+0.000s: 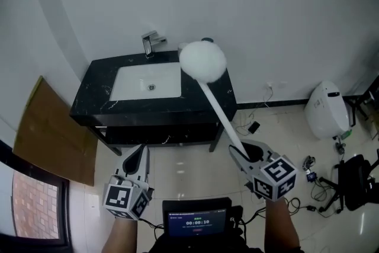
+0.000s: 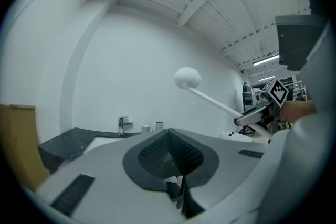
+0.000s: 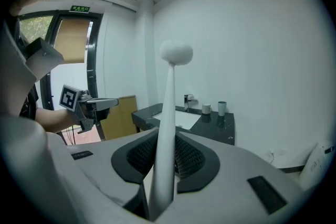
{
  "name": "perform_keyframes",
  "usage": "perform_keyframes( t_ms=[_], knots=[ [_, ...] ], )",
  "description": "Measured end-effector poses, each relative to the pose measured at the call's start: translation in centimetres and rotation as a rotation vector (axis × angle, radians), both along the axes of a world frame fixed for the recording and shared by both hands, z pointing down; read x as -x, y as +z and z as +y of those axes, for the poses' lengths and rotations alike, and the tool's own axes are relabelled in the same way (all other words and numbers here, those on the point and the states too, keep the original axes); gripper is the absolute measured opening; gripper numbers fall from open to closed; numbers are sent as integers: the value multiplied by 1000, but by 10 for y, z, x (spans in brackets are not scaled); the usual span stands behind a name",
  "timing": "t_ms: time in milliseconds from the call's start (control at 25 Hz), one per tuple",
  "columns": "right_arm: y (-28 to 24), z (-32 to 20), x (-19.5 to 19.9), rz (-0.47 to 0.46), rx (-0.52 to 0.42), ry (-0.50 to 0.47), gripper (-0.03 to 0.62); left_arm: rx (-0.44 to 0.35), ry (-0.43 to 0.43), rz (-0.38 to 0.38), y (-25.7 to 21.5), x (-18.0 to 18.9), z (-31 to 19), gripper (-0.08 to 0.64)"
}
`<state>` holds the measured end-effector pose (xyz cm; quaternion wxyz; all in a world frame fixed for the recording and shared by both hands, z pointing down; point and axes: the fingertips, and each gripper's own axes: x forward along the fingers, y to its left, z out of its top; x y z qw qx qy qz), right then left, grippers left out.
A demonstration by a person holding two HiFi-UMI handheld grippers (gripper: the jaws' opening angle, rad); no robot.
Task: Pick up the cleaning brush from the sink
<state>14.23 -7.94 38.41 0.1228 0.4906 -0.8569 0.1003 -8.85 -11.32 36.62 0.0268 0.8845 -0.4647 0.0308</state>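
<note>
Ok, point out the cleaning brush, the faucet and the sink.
cleaning brush (image 1: 202, 61), head view, on its round white head.
faucet (image 1: 150, 44), head view, on its chrome body.
sink (image 1: 130, 83), head view, bare basin left of the drain.

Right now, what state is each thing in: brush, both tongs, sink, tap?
Brush: in the air, clear of the sink, held by its handle, head up.
Right tongs: shut on the brush handle.
Left tongs: shut, empty.
Sink: empty.
Tap: no water running that I can see.

White cleaning brush (image 1: 203, 61), white sink (image 1: 133, 83), black white-veined counter (image 1: 98, 92), brown board (image 1: 53, 133).
</note>
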Motion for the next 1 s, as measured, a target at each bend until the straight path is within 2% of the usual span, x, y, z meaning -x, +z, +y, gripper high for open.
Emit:
perform_keyframes(
  t_ms=[240, 400, 560, 800, 1000],
  knots=[
    [1, 49, 18, -16, -50, 89, 83, -18, -72, 19, 5, 36, 35, 9],
    [-2, 76, 22, -47, -106, 139, 83, -39, -110, -6, 2, 46, 68, 9],
    [-2, 89, 14, -50, -145, 163, 83, -52, -131, -6, -6, 40, 86, 9],
    [-3, 88, -6, -96, -220, 282, 83, -26, -123, 0, 3, 18, 93, 9],
    [-2, 83, -6, -92, -226, 303, 83, -13, -112, 15, 6, 15, 88, 9]
  ],
)
